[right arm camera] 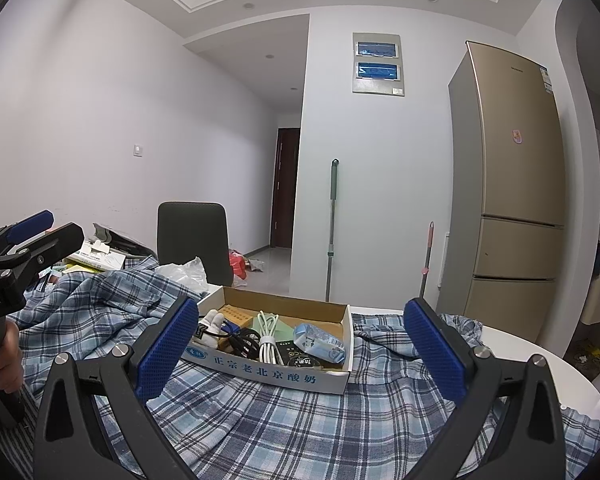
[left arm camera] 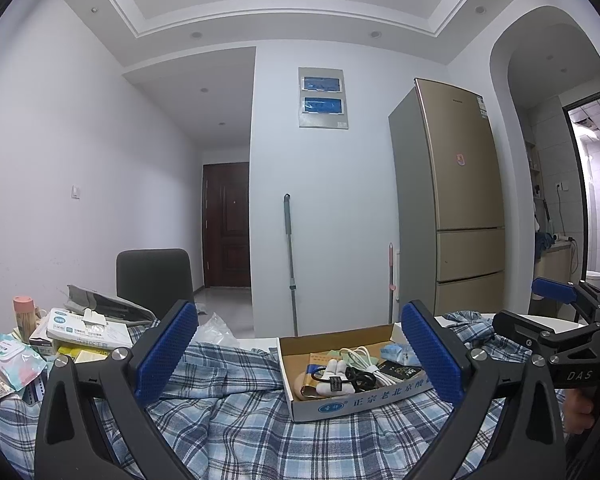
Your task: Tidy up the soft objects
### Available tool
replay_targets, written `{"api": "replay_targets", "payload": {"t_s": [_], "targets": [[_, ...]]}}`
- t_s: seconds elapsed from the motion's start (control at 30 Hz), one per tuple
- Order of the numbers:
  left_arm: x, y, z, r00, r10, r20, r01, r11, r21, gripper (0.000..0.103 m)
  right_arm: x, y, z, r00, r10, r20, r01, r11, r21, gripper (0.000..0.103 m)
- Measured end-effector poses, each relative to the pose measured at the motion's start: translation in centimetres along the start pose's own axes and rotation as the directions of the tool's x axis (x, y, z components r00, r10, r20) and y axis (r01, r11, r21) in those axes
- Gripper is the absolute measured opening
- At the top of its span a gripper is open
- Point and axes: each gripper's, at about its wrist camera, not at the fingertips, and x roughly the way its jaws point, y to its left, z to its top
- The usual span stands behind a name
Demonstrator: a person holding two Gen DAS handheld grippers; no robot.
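Note:
A blue-and-white plaid cloth (left arm camera: pixel 260 424) (right arm camera: pixel 300 420) lies rumpled over the table. On it sits a shallow cardboard box (left arm camera: pixel 340 404) (right arm camera: pixel 268 368) holding a white glove (left arm camera: pixel 334 372), a coiled white cable (right arm camera: pixel 268 340), a black cable (right arm camera: pixel 244 340) and a blue tissue pack (right arm camera: pixel 320 342). My left gripper (left arm camera: pixel 299 320) is open just above the cloth, its blue pads either side of the box. My right gripper (right arm camera: pixel 302 320) is open too, framing the same box from the other side. Each gripper shows in the other's view: right gripper (left arm camera: pixel 540 308), left gripper (right arm camera: pixel 40 232).
Tissue box (left arm camera: pixel 84 328), wet-wipes pack (left arm camera: pixel 8 360) and a pink-lidded cup (left arm camera: pixel 24 312) crowd the table's left. A dark chair (right arm camera: pixel 192 236) and plastic bag (right arm camera: pixel 184 272) stand behind. The white table edge (right arm camera: pixel 540 364) shows right. Fridge (right arm camera: pixel 512 184) and mops lean beyond.

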Motion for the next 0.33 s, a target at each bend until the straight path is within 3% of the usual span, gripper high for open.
{"api": "replay_targets", "payload": {"t_s": [0.33], "targets": [[-0.06,0.01,0.00,1.000,0.001,0.001,-0.001,1.000,-0.002,0.103,0.02,-0.02,0.00,1.000,0.000,0.000,0.000,1.000,0.000,0.102]]}}
